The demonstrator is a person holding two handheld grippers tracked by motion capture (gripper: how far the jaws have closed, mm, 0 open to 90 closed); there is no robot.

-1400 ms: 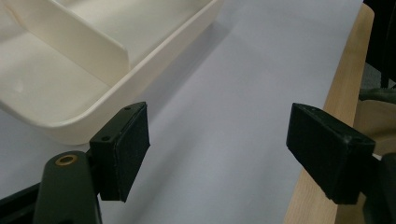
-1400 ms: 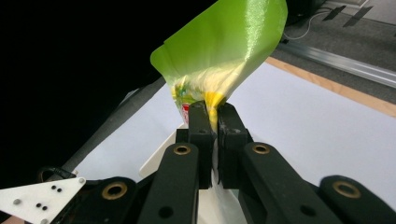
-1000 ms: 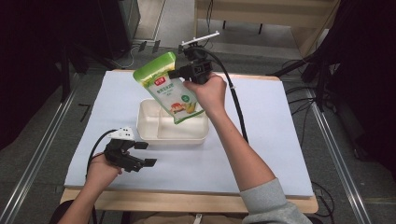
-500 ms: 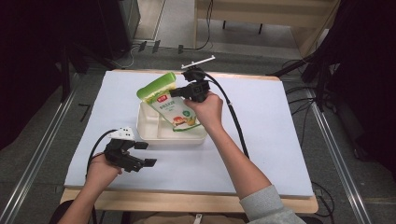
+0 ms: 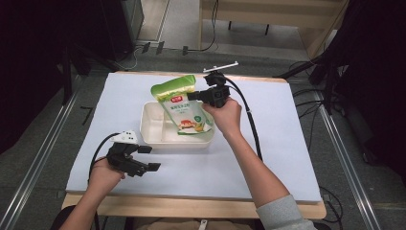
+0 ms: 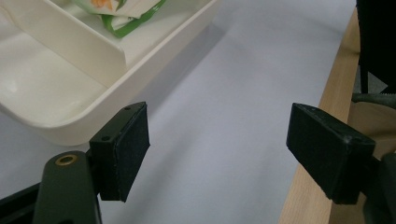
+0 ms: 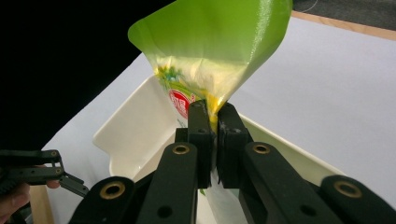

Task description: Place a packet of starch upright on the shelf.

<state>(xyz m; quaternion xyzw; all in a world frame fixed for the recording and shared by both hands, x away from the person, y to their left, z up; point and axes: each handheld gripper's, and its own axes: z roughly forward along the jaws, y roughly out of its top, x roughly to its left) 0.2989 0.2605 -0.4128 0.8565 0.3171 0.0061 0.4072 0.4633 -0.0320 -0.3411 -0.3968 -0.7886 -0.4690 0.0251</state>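
The right tool [image 5: 195,96] is pinching a green snack pouch [image 5: 184,108] tilted over the white divided tray [image 5: 152,129] mid-tabletop [image 5: 287,143], while the left tool [image 5: 146,158], spread wide, is resting nearby.

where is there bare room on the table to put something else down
The white table cover is bare right of the cream tray, out to its right edge, and along the far-left strip beyond the tray. It is crowded at the middle, where the right hand-held gripper holds the green pouch over the tray, and at front left, by the left hand-held gripper.
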